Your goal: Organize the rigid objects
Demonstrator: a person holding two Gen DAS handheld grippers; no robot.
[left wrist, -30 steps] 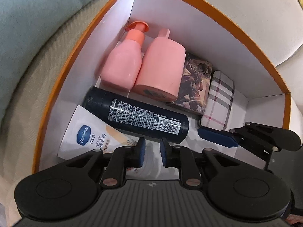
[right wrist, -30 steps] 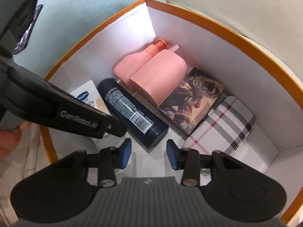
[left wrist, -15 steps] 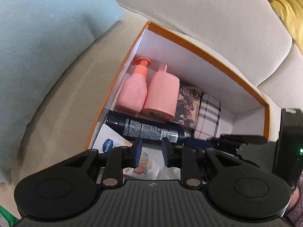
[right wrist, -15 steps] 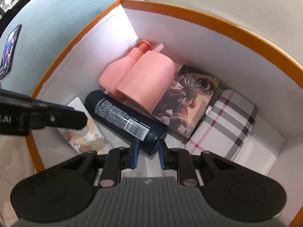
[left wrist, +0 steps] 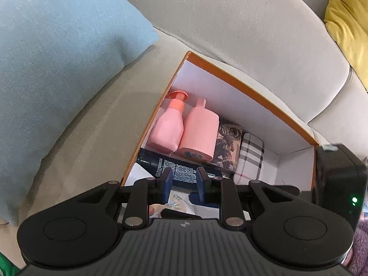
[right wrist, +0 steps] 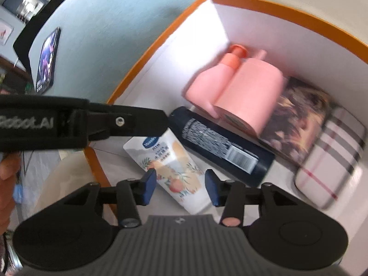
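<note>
Both tools, left [left wrist: 181, 184] and right [right wrist: 180, 187], hover empty, seemingly apart, above the box [left wrist: 253, 87].

Left gripper [left wrist: 182, 181]: matte black ribbed body, two round black side discs, black linkage arms with silver pivot pins, dark blue finger pads [left wrist: 166, 181]; seen from the right wrist view its side carries white lettering ending "obot.AI" and a silver screw. Right gripper [right wrist: 181, 187]: grey ribbed body, black discs and linkages, blue pads [right wrist: 149, 185], one grey and one pinkish pivot cap; black housing with a green light. Bare skin of a hand [right wrist: 7, 168] at the frame edge.
</note>
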